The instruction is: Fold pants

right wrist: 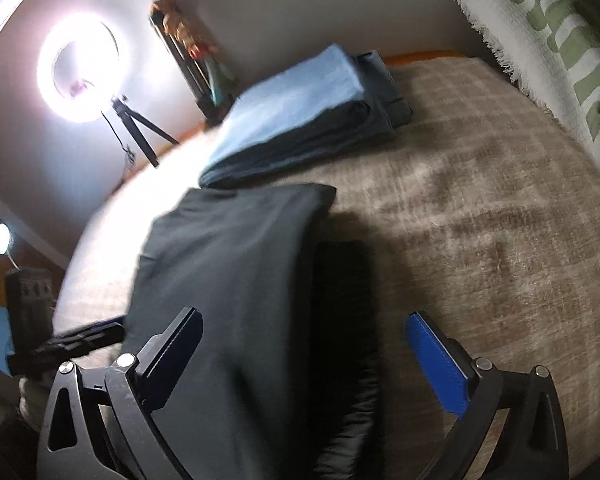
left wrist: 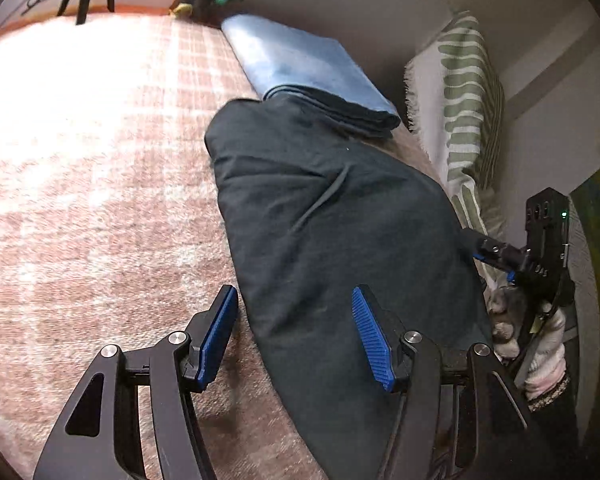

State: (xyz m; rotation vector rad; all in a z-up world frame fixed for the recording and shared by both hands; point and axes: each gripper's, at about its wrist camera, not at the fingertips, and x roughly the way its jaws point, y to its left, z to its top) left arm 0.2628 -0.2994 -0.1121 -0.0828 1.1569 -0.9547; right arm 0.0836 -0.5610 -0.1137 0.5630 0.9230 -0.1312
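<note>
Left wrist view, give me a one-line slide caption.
Open left tool straddling the edge of dark pants on a pink plaid blanket, folded blue stack beyond.

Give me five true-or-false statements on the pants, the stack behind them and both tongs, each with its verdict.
1. Both tongs, left tongs and right tongs, are open. True.
2. The dark pants lie on a checked blanket. True.
3. The stack has a red garment on top. False: it is light blue.
4. A ring light is lit. True.
5. The striped pillow lies on the pants. False: it lies beside them.
</note>
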